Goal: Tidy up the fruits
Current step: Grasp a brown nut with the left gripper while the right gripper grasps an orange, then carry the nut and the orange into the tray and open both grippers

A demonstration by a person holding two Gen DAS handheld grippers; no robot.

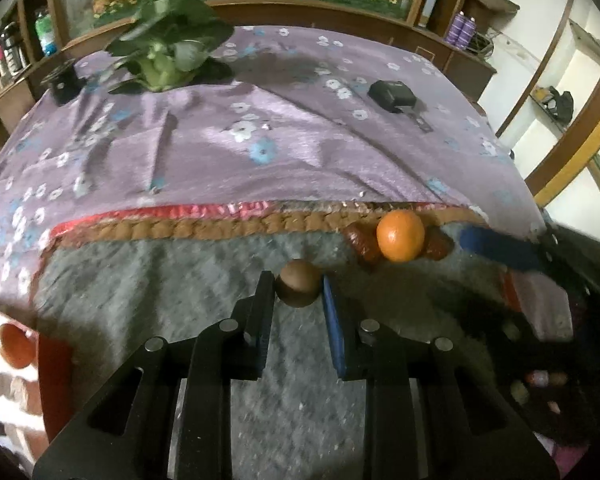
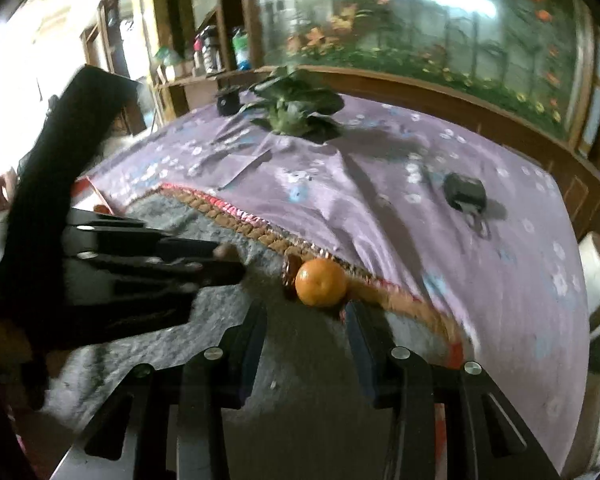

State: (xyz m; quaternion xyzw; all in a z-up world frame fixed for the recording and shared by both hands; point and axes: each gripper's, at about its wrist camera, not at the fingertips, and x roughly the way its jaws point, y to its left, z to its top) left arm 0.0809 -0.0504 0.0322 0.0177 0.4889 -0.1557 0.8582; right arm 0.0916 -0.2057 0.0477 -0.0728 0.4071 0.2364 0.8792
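In the left wrist view my left gripper [image 1: 298, 294] is shut on a small round brown fruit [image 1: 298, 282], pinched at the fingertips over the grey blanket [image 1: 180, 280]. An orange [image 1: 400, 236] lies further ahead to the right against the braided edge, with dark red fruits [image 1: 360, 242] on either side. In the right wrist view my right gripper [image 2: 306, 318] stands open, nothing between its fingers. The orange [image 2: 321, 282] sits just beyond its tips. The left gripper [image 2: 220, 264] reaches in from the left, with the brown fruit [image 2: 226, 251] barely showing at its tip.
A purple flowered sheet [image 1: 260, 120] covers the bed beyond the blanket. On it lie a leafy green vegetable [image 1: 168, 56], a black case [image 1: 392, 94] and a black round object [image 1: 62, 82]. A red container [image 1: 56, 376] holding something orange sits at lower left.
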